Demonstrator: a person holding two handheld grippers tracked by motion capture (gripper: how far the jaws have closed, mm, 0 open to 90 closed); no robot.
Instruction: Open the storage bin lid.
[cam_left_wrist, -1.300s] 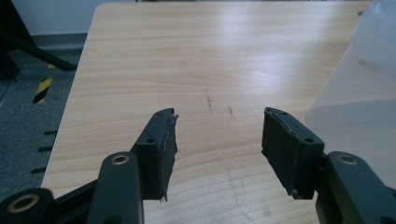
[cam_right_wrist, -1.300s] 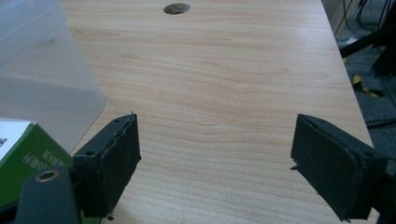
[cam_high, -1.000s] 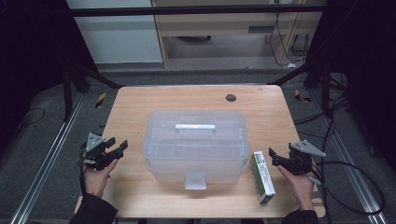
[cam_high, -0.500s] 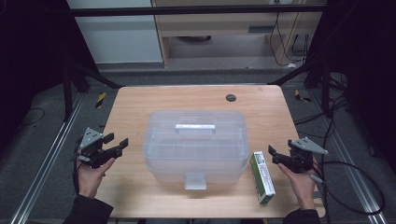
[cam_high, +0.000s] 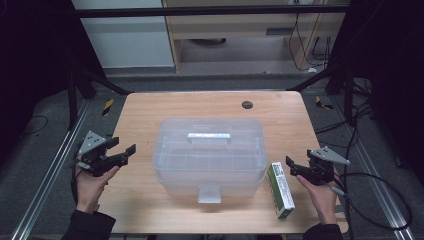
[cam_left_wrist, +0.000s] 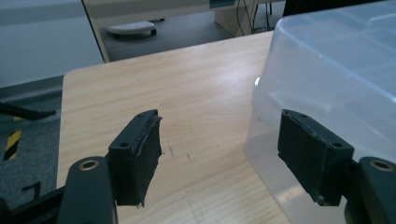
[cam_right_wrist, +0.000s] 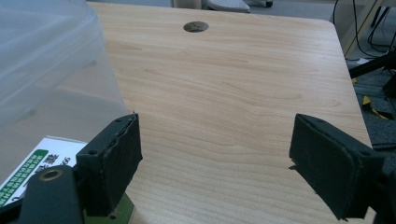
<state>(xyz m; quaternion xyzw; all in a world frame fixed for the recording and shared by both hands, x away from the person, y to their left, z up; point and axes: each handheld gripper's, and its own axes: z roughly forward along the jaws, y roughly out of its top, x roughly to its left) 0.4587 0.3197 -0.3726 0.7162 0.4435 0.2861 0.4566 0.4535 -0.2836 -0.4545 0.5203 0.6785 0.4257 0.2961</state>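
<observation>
The clear lidded box (cam_high: 209, 152) sat mid-table (cam_high: 150, 107) between both grippers, the left gripper (cam_high: 125, 154) just opening wide with nothing between its jaws, the right gripper (cam_high: 290, 167) released beside the green-and-white carton (cam_high: 280, 189), hands low at the table's near edge.

Table (cam_high: 150, 115) evenly lit, surroundings dark; soft glare on box (cam_left_wrist: 336, 60).
</observation>
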